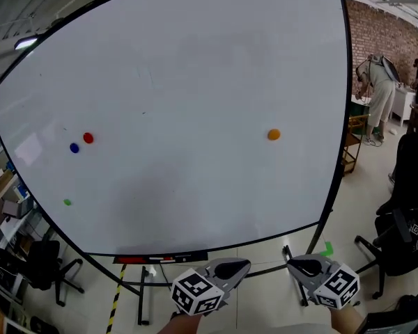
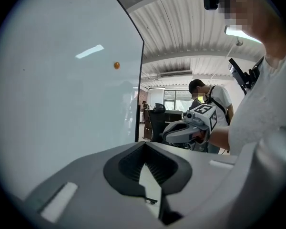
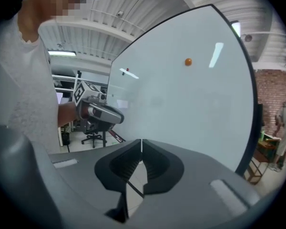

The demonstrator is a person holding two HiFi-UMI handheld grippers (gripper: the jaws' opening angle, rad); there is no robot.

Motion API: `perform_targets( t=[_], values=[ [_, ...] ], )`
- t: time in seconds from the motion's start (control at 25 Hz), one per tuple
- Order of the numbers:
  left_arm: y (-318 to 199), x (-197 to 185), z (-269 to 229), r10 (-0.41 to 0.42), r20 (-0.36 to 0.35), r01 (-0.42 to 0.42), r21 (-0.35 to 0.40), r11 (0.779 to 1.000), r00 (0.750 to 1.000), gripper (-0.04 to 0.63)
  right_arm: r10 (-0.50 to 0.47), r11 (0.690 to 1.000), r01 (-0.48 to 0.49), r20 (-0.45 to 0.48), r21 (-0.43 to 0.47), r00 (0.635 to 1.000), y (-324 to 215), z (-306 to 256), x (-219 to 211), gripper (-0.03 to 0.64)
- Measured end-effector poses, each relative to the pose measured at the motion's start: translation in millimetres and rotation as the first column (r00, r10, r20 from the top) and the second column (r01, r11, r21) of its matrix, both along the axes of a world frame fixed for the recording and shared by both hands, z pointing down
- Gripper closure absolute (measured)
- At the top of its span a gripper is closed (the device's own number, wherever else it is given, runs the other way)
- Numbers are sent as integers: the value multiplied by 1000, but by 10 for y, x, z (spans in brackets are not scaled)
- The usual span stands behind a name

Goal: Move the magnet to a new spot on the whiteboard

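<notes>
Only head view shows the green magnet [image 1: 67, 202] (low left on whiteboard [image 1: 195, 61]).

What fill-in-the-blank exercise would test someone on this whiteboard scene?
The round orange magnet sits alone on the ____ side of the large white whiteboard.
Beside the small round blue magnet sits a round ____ one.
The right gripper has its jaws ____, with nothing between them.
Missing words: right; red; shut.
</notes>
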State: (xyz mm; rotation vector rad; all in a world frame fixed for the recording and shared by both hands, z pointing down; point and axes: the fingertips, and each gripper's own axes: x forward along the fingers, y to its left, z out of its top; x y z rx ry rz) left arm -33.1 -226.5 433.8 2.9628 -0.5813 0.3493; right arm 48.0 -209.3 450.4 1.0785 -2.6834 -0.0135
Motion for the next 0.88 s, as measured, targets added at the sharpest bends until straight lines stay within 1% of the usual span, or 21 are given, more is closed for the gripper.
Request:
perform_targets(
  t=[0.12, 0.24, 0.32, 0.4, 0.44, 0.48, 0.56, 0.68, 0.76, 0.8, 0.88],
  values=[
    [-97, 148, 6, 19, -1, -19, -4, 1000, 1000, 617, 76, 997, -76, -9, 5, 997, -258, -16, 289, 594],
    [-128, 238, -63, 30, 17, -31, 23, 999, 999, 617, 134, 989, -132, -15, 66, 991, -521, -239, 520, 585],
    [-118, 257, -81, 28, 24, -28, 26, 999, 999, 617, 136, 984, -131, -36, 124, 990, -624, -447, 562, 582],
    [-153, 250, -101, 14, 21, -15, 30, 999, 1000, 617, 143, 969, -118, -104, 218, 984, -744, -690, 545, 578],
    [-177, 233, -112, 5, 21, -5, 33, 999, 1000, 617, 151, 958, -108, -145, 266, 978, -806, -812, 514, 564],
    [-187, 214, -121, -3, 21, 2, 35, 999, 1000, 617, 160, 946, -97, -182, 310, 970, -859, -935, 473, 549],
    [-175, 183, -128, -7, 23, 6, 37, 999, 1000, 617, 186, 913, -82, -231, 399, 955, -949, -1215, 413, 545],
    [-171, 134, -130, -17, 33, 16, 43, 999, 999, 617, 253, 842, -74, -269, 535, 929, -1097, -1684, 384, 541],
    [-177, 81, -123, -34, 31, 33, 41, 999, 999, 617, 292, 795, -65, -286, 603, 913, -1190, -1940, 348, 530],
    [-184, 53, -118, -43, 30, 41, 39, 998, 999, 617, 306, 774, -59, -290, 631, 907, -1233, -2056, 320, 514],
    [-203, 6, -110, -59, 32, 57, 38, 998, 998, 617, 317, 741, -43, -293, 671, 902, -1312, -2259, 239, 505]
  ],
)
